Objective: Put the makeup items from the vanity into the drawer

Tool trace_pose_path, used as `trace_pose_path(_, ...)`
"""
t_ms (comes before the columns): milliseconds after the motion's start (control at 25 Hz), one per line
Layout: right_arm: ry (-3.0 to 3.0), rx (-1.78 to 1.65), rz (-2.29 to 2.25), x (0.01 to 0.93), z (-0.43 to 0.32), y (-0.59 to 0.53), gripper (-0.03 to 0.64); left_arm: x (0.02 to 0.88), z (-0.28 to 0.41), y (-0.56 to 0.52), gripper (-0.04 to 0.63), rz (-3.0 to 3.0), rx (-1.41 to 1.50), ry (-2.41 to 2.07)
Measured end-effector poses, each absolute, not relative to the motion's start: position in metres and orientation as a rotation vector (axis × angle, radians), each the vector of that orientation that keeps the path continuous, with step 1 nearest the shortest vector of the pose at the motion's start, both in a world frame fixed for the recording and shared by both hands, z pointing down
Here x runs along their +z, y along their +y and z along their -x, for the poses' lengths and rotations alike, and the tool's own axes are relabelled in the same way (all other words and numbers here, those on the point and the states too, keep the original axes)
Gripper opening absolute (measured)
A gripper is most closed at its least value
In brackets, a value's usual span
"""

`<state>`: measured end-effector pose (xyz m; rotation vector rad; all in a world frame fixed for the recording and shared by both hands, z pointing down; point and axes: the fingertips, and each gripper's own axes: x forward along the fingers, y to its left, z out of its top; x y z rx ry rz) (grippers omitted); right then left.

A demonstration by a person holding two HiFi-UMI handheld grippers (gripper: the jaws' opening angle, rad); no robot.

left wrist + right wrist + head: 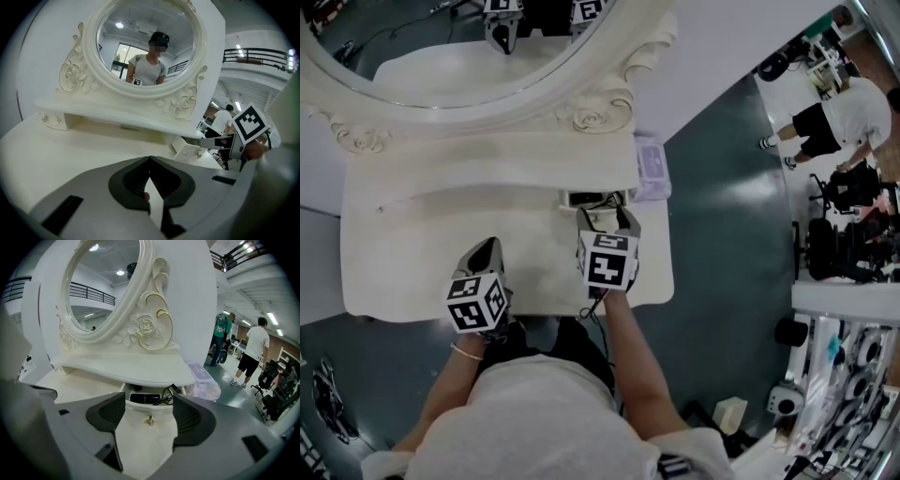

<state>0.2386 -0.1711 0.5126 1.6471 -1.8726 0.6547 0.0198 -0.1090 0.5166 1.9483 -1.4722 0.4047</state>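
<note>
The white vanity (412, 253) has a small drawer (598, 212) pulled out under its shelf, right of centre. Dark makeup items (144, 398) and a black looped cord (165, 399) lie inside it; the head view shows the dark items (586, 199) as well. My right gripper (149, 408) is open, its jaws on either side of the drawer front and its gold knob (150, 420); from above, the right gripper (603, 221) is at the drawer. My left gripper (487, 249) hovers over the bare tabletop to the left, shut with nothing seen in it (150, 161).
An oval mirror (441, 47) in a carved frame stands at the back of the vanity. A pale purple packet (649, 169) lies at the shelf's right end. People (844, 117) and chairs stand on the dark floor to the right.
</note>
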Motion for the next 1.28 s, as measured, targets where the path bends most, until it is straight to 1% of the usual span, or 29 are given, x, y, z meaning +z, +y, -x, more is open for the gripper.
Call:
trace_pose_path(360,-1.92,0.671,-1.681,0.511,-0.239,-0.159,0.316,0.513,-0.019,-0.1,0.003,-1.957,0.403,-1.477)
trace_pose_path(800,-1.99,0.784,-1.653,0.507,-0.227,-0.131,0.311,0.5,-0.026,-0.091,0.003,-2.01,0.386,-1.473)
trace_pose_path(920,-2.024,0.816,-1.641,0.502,-0.219,-0.125,0.301,0.494,-0.027,-0.091,0.003,-2.029,0.382,-1.474)
trace_pose_path(1000,-2.03,0.825,-1.646,0.498,-0.216,-0.122,0.271,0.49,-0.028,-0.092,0.003,-2.042,0.381,-1.473)
trace_pose_path(1160,-2.032,0.856,-1.673,0.492,-0.214,-0.118,0.162,0.484,-0.029,-0.095,0.003,-2.065,0.379,-1.471)
trace_pose_path(1280,-2.036,0.866,-1.686,0.488,-0.214,-0.115,0.116,0.48,-0.032,-0.096,0.003,-2.084,0.377,-1.465)
